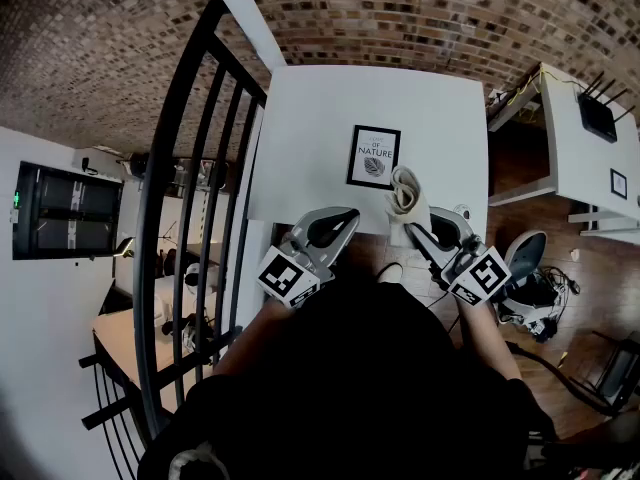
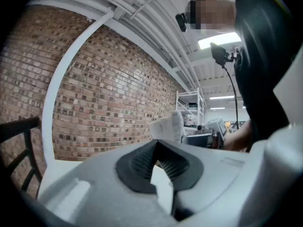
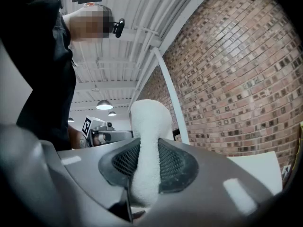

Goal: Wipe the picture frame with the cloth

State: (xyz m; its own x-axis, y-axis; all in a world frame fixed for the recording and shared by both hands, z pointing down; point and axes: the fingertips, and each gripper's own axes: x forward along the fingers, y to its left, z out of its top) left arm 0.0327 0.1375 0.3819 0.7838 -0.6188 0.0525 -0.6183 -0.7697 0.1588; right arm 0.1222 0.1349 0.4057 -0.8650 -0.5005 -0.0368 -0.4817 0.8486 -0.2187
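Observation:
A black picture frame [image 1: 373, 156] with a "NATURE" print lies flat on the white table [image 1: 310, 118], near its front edge. My right gripper [image 1: 418, 218] is shut on a folded white cloth [image 1: 405, 193], which it holds just right of the frame's lower corner. In the right gripper view the cloth [image 3: 147, 126] stands up between the dark pads [image 3: 177, 164] of the gripper [image 3: 147, 148]. My left gripper [image 1: 340, 218] hovers at the table's front edge below the frame, shut with nothing in it [image 2: 156, 145]. The left gripper view also shows the cloth [image 2: 168, 126].
A black metal railing [image 1: 190, 168] runs along the table's left side. To the right stands a second white table [image 1: 585, 158] with a black device [image 1: 598, 118] and a small frame [image 1: 619, 183]. A chair base [image 1: 530, 268] and cables lie on the floor at right. Brick wall behind.

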